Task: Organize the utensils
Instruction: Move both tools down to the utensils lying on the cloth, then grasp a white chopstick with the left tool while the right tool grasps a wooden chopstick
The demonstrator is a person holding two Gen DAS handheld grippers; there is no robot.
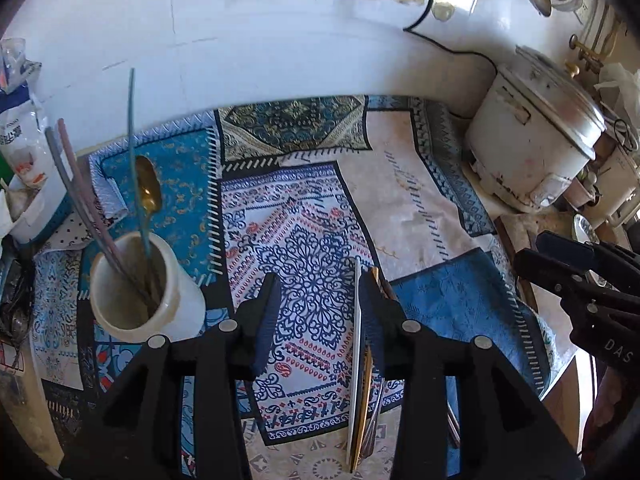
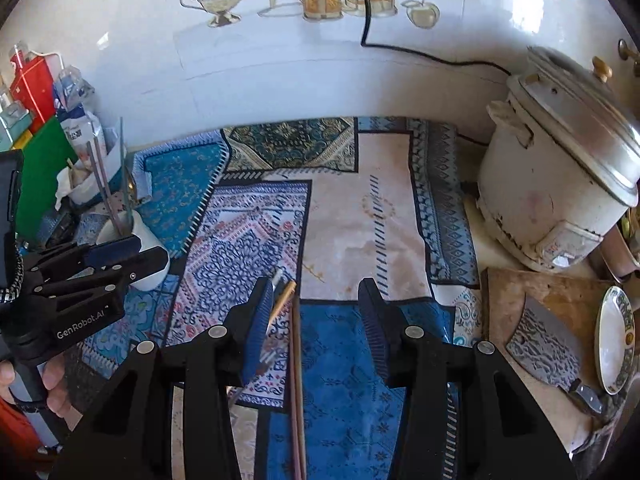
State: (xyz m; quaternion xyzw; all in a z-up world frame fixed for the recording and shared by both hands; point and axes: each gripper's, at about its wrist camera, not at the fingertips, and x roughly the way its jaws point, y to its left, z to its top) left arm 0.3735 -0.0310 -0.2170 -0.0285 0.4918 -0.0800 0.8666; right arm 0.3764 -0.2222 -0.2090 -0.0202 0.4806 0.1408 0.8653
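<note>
A white utensil cup (image 1: 140,300) stands on the patterned cloth at the left, holding chopsticks (image 1: 76,184) and a gold spoon (image 1: 147,188); it also shows in the right wrist view (image 2: 140,240). Several loose utensils (image 1: 360,360) lie on the cloth below my left gripper (image 1: 320,300), which is open and empty, its right finger beside them. In the right wrist view, chopsticks (image 2: 297,380) and other utensils (image 2: 282,296) lie between the fingers of my right gripper (image 2: 316,308), which is open and empty.
A white rice cooker (image 2: 560,184) stands at the right by the tiled wall. A cleaver (image 2: 548,344) and a plate (image 2: 614,340) lie on a wooden board (image 2: 520,292) at the right. Cartons and bags (image 2: 44,120) crowd the left edge.
</note>
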